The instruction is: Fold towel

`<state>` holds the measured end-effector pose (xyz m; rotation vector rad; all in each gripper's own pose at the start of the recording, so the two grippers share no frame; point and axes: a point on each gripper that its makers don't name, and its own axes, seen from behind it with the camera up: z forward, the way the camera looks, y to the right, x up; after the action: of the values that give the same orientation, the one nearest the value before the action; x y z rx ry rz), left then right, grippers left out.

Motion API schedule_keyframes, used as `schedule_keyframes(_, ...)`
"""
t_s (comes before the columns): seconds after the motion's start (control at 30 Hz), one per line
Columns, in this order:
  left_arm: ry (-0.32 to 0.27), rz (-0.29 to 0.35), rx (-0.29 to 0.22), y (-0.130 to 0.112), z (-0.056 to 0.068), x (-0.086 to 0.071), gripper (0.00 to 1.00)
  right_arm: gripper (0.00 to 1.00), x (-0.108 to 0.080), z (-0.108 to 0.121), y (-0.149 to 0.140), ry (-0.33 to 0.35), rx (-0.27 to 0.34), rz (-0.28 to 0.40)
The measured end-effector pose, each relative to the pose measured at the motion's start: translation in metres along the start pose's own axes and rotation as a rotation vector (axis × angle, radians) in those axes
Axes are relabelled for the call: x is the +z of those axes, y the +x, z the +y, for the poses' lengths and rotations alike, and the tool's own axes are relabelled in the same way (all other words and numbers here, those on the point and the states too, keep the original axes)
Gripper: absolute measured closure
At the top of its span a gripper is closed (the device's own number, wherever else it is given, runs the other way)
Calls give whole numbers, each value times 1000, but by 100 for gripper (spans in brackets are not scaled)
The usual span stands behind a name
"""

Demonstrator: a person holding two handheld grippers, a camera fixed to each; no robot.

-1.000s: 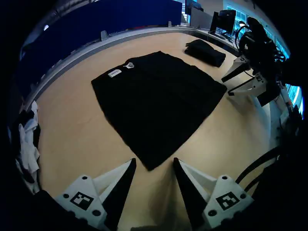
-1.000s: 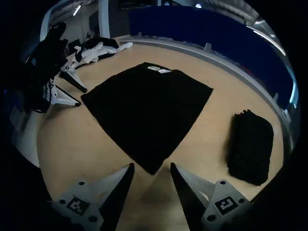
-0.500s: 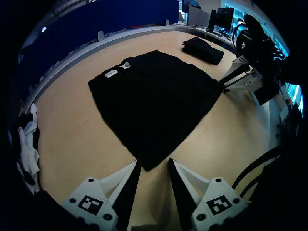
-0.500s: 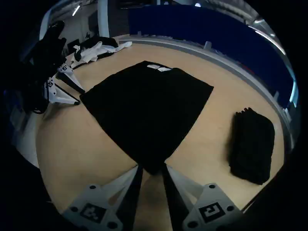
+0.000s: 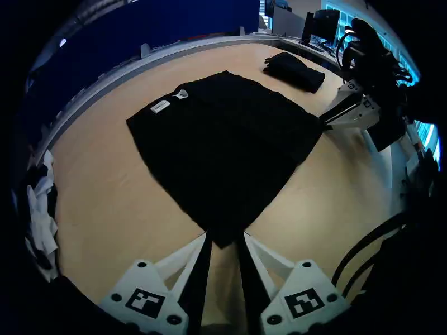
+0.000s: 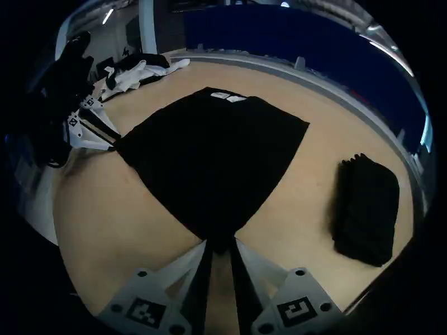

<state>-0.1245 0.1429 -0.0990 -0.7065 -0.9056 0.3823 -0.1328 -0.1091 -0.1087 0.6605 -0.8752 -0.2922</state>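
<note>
Left tool [image 5: 223, 237] and right tool [image 6: 220, 242] are each pinching a corner of the black towel [image 5: 223, 151] (spread flat on the surface [image 5: 112, 190]), apparently readying a fold.

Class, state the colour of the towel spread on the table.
The towel is black, clearest in the left gripper view.

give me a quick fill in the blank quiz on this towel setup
1. The spread towel is ___ in colour.
2. The left gripper and right gripper each pinch a ___ of it.
3. The small tags near its far edge are ___.
4. The folded dark stack rests on the wooden ___.
Missing words: black; corner; white; table.
</note>
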Motion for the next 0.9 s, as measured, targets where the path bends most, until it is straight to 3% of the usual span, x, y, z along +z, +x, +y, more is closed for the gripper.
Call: schedule_keyframes(0.9, 11, 16, -12, 11, -1, -3, 86, 83, -15, 2, 18, 4, 21, 27)
